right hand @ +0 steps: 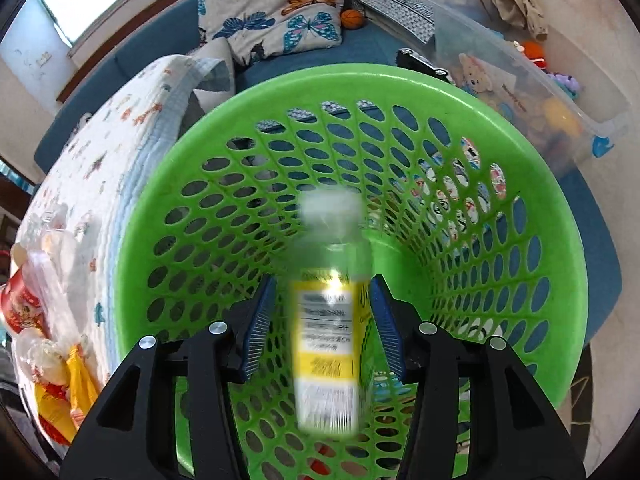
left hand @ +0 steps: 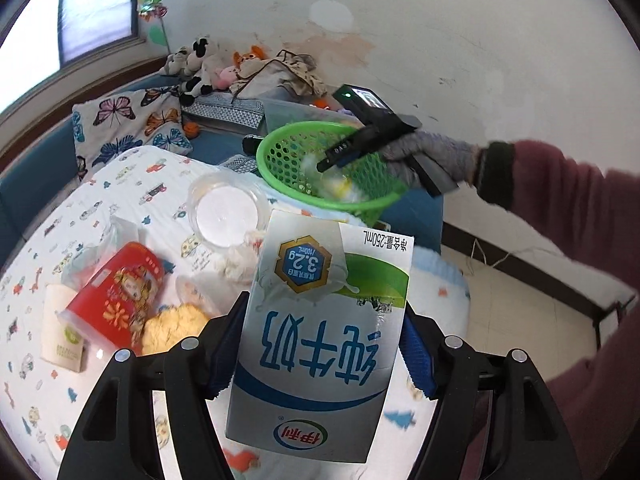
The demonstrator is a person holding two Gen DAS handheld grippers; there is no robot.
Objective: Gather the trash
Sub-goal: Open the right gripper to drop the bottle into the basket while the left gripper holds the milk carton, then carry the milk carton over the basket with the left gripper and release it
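So the left gripper (left hand: 320, 344) has its blue-padded fingers (left hand: 224, 344) clamped on both sides of a white-and-green milk carton with blue lettering (left hand: 320, 320), held up off the surface with its print upside down to the camera. Under it, the surface with the white cartoon-print cover (left hand: 132, 196) holds a red printed packet (left hand: 116, 292), a clear round plastic lid (left hand: 228, 212), a yellow crumpled wrapper (left hand: 172, 324) and some crumpled tissue (left hand: 240, 260).

Over on the right, the right gripper (right hand: 324, 324) points down into a bright green perforated plastic basket (right hand: 440, 120). Its fingers (right hand: 260, 320) stand narrowly apart, with gaps either side of a small clear bottle with a yellow label and white cap (right hand: 326, 320). The bottle looks blurred, sitting between the fingers inside the basket's mouth. A gloved hand (left hand: 424, 152) holds that gripper.
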